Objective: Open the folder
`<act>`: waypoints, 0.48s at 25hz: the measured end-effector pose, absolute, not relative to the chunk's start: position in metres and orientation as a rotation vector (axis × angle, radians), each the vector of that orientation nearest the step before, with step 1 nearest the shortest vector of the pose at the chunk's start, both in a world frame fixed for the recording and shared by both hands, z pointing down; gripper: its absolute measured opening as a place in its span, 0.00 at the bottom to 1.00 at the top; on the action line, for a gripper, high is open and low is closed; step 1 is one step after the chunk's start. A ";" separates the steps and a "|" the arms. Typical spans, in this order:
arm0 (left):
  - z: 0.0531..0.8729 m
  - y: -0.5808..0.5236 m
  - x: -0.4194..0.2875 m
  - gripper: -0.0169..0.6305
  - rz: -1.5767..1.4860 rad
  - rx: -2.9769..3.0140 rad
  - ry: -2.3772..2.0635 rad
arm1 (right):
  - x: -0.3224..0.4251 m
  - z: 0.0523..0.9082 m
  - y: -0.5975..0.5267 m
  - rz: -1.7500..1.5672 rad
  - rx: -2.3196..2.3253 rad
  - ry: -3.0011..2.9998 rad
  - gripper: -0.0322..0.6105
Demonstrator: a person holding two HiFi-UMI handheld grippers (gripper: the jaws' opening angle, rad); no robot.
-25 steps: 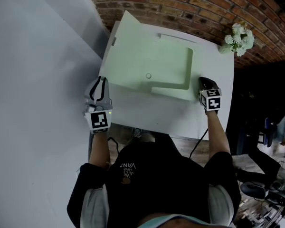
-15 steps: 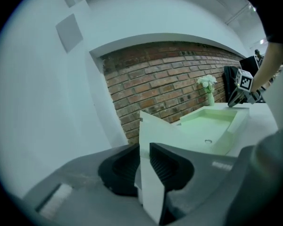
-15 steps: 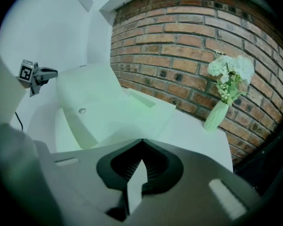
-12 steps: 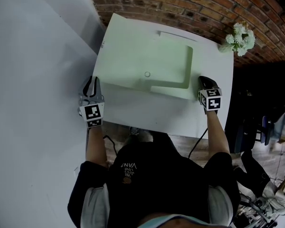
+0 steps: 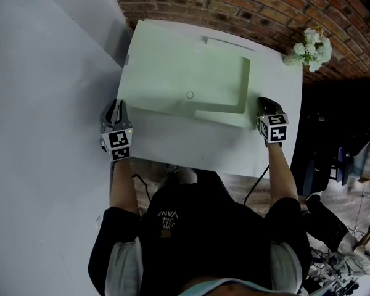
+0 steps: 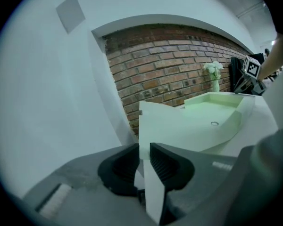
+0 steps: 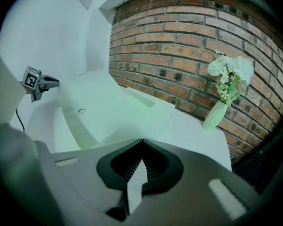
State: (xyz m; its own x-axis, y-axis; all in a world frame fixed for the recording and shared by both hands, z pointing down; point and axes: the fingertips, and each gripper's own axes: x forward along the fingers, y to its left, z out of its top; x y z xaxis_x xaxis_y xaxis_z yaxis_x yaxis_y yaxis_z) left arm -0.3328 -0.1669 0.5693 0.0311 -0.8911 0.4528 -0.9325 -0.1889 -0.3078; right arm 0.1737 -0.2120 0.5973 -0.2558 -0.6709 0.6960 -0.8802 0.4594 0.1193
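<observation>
A pale green folder (image 5: 172, 73) lies spread wide on the white table (image 5: 191, 143). Its cover is swung out to the left and lies low over the table's left side. A small round snap (image 5: 190, 95) shows near the middle, and the inner pocket (image 5: 231, 82) is exposed on the right half. My left gripper (image 5: 116, 106) is shut on the cover's near left edge; in the left gripper view the sheet (image 6: 179, 126) runs between the pads of the left gripper (image 6: 144, 159). My right gripper (image 5: 263, 103) is shut on the folder's right edge, seen as a thin strip in the right gripper (image 7: 141, 161).
A vase of white flowers (image 5: 311, 47) stands at the table's far right corner against the brick wall (image 5: 234, 5). A white wall (image 5: 43, 103) runs close along the table's left side. Chairs and cables lie on the floor at the right.
My left gripper has moved left and down with the cover, which has dropped from tilted up to almost flat. The right gripper has stayed still.
</observation>
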 end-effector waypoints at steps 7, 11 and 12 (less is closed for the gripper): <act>0.610 -0.170 -0.340 0.08 0.986 2.122 -1.897 | 0.173 0.597 -0.212 0.385 1.297 -2.010 0.05; 0.621 -0.173 -0.341 0.07 1.016 2.095 -1.874 | 0.173 0.597 -0.212 0.386 1.302 -2.010 0.05; 0.624 -0.172 -0.342 0.07 1.021 2.089 -1.868 | 0.173 0.597 -0.212 0.387 1.304 -2.010 0.05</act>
